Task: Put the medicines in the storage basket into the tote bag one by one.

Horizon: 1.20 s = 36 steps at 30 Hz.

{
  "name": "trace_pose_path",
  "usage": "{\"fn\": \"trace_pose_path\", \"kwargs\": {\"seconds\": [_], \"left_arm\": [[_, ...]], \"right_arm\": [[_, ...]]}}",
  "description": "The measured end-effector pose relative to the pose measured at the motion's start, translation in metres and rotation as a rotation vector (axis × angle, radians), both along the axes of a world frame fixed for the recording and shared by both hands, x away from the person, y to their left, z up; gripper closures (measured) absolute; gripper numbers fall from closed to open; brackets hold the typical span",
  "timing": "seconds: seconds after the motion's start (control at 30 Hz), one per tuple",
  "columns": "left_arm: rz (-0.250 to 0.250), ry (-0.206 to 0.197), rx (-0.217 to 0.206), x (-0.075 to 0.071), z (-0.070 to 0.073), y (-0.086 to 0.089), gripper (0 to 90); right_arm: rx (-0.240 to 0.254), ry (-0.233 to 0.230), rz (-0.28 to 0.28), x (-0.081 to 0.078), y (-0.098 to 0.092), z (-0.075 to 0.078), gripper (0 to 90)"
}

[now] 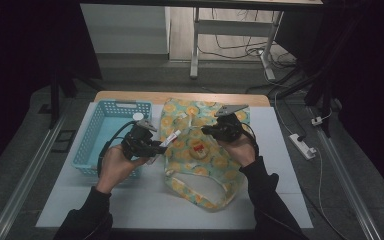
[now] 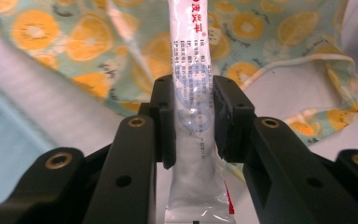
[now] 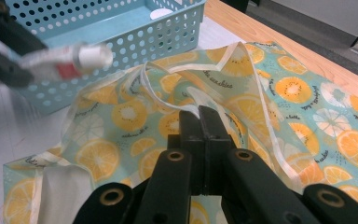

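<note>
Blue basket sits at the left edge of the desk, on the white mat. Inside it, one small white round thing at the far right corner; the rest of the basket floor is partly masked by the left hand, so other contents can't be told.

Fruit-print bag lies flat mid-desk, just right of the basket, mouth toward the near edge. A small red-marked item lies on it; too small to identify. What is inside the bag is not visible.

Left gripper has its jaws narrowed onto a white tube with red and blue print; pads press both sides of it. Tube hovers over the bag's left edge, between basket and bag. Its cap end is cut off in the left gripper view and blurred in the right gripper view.

Right gripper has its jaws fully together, pinching a fold of the bag near its handle strap, toward the far edge of the desk. The fabric at the pinch is hidden by the jaws.
</note>
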<state>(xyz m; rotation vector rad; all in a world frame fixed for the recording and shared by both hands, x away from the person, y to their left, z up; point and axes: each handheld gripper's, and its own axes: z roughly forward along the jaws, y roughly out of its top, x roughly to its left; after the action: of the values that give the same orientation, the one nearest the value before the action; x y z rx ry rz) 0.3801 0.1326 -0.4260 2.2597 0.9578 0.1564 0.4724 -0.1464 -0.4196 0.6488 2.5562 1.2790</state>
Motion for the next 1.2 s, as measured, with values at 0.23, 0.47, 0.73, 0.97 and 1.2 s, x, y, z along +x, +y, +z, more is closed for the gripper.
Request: {"fn": "trace_pose_path", "kwargs": {"seconds": [0.23,0.47,0.73,0.97,1.2], "left_arm": [[-0.029,0.020,0.004,0.002,-0.010,-0.020,71.4],[-0.037,0.028,-0.006,0.008,-0.016,-0.034,71.4],[-0.026,0.033,-0.007,0.016,-0.020,-0.042,71.4],[-0.015,0.026,0.004,0.024,-0.025,-0.050,71.4],[0.008,0.031,0.017,0.034,-0.034,-0.054,71.4]], "right_arm": [[0.002,-0.003,-0.004,0.000,0.000,0.000,90.0],[0.001,-0.005,-0.002,-0.001,0.001,0.000,90.0],[0.001,-0.003,0.001,-0.001,0.002,0.000,90.0],[0.000,-0.003,0.001,-0.001,0.002,0.000,90.0],[-0.005,-0.001,0.006,-0.001,0.004,-0.003,90.0]]}}
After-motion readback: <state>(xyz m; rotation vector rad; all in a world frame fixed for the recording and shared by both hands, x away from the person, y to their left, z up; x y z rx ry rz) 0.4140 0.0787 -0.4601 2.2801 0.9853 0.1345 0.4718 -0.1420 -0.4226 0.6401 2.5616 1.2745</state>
